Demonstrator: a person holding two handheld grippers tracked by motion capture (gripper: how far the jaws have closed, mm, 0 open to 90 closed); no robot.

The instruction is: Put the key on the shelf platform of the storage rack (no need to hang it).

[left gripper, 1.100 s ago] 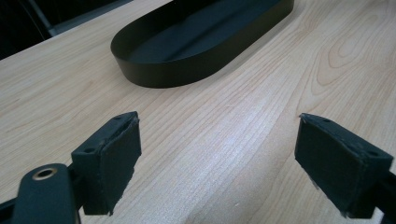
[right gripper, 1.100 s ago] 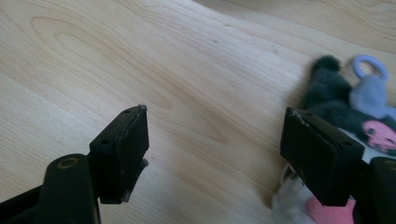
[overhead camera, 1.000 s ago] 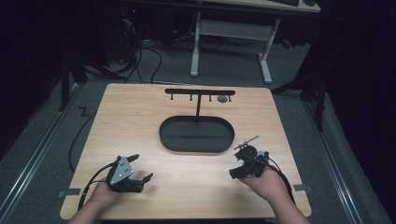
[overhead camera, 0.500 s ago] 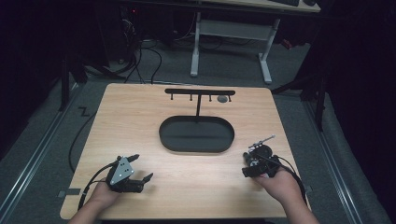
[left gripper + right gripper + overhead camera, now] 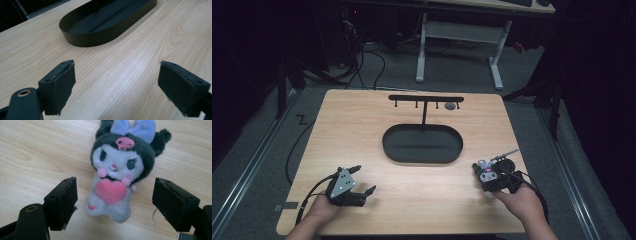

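Note:
A small plush toy [image 5: 115,177] lies on its back on the wooden table: black head, white face, lilac bow, pink heart on its chest. My right gripper [image 5: 116,183] hovers over it, and its jaws have just been opening. The toy lies between them with a gap on each side, so neither pad presses it. The high view has the toy [image 5: 485,173] and right gripper [image 5: 487,180] near the front right. The left gripper [image 5: 366,179] rests at the front left, and its jaws [image 5: 117,65] stand open over bare wood.
A black oval tray [image 5: 422,159] sits mid-table, with its wall [image 5: 87,40] ahead of the left gripper. Behind it stands a black T-shaped rack [image 5: 426,98] with small hooks and a grey round piece [image 5: 450,106]. Table edges lie close behind both hands.
The right hand has shifted rightward along the front of the table with the plush toy. The left hand has stayed put.

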